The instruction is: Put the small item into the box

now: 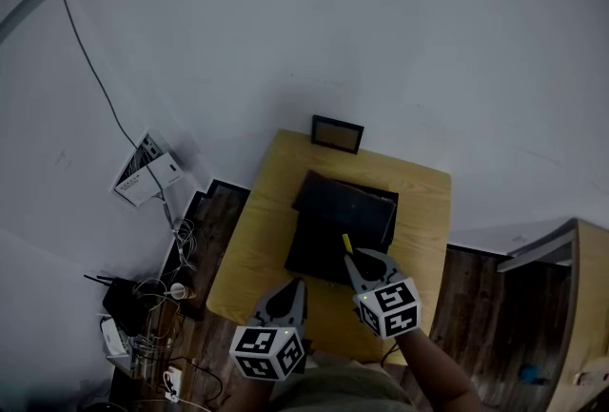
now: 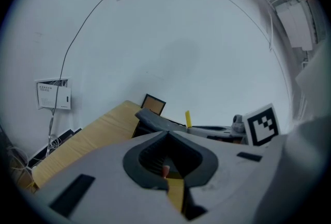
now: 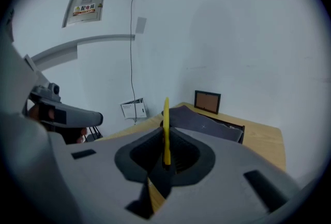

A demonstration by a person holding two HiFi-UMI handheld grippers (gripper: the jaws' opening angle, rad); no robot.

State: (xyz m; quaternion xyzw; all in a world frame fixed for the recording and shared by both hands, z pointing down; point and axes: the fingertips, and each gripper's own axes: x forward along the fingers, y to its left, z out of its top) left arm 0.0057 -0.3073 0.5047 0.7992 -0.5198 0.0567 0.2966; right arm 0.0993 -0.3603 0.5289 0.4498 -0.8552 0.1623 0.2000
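Pinching a thin yellow strip [image 3: 166,124] between their tips, the right tongs [image 1: 350,258] hold it upright, so that most of it sticks up above the pads. The strip is in the air over the near right corner of a dark box [image 1: 338,220], not inside it. The box lies about in the middle of the wooden surface [image 1: 262,210], and a dark lid or flap sits skewed across its far part. A small dark-framed panel [image 1: 337,132] stands at the far edge of the surface, well apart from the tongs.

The left tongs [image 2: 168,133] are pressed together at the tips with nothing between them. They are above the near edge of the surface, just left of the box's near left corner and beside the right tongs. Both point away from the person and slant downward toward the box.
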